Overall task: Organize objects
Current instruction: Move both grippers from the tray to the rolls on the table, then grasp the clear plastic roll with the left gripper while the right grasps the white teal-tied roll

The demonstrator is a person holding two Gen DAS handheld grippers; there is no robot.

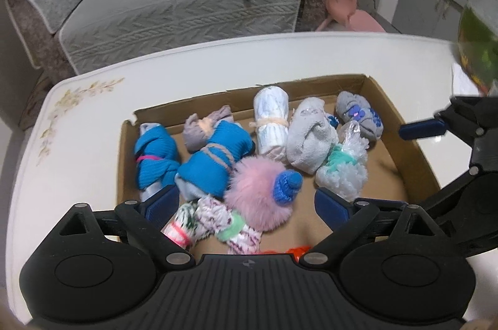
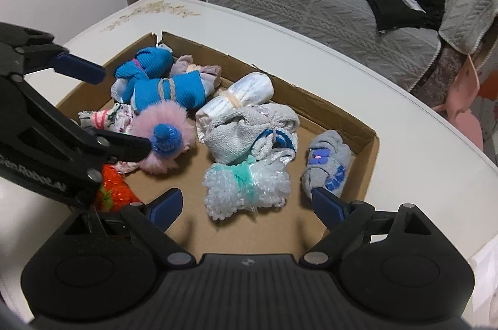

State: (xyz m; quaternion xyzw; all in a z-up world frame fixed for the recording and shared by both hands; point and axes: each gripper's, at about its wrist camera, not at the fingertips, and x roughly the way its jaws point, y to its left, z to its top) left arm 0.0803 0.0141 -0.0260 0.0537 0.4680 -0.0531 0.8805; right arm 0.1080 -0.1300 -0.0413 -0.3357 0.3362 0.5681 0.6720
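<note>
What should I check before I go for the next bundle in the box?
1. Left gripper jaws open, nothing between them: ok.
2. Right gripper jaws open, nothing between them: ok.
3. Bundles inside the box, none hanging over its wall: ok.
4. Bubble-wrap bundle lies free in front of the right gripper: ok.
5. Pink pompom leans on the blue bundle and patterned sock, so it may drag them: not ok.
6. Orange item half hidden by the left gripper: cannot tell.
</note>
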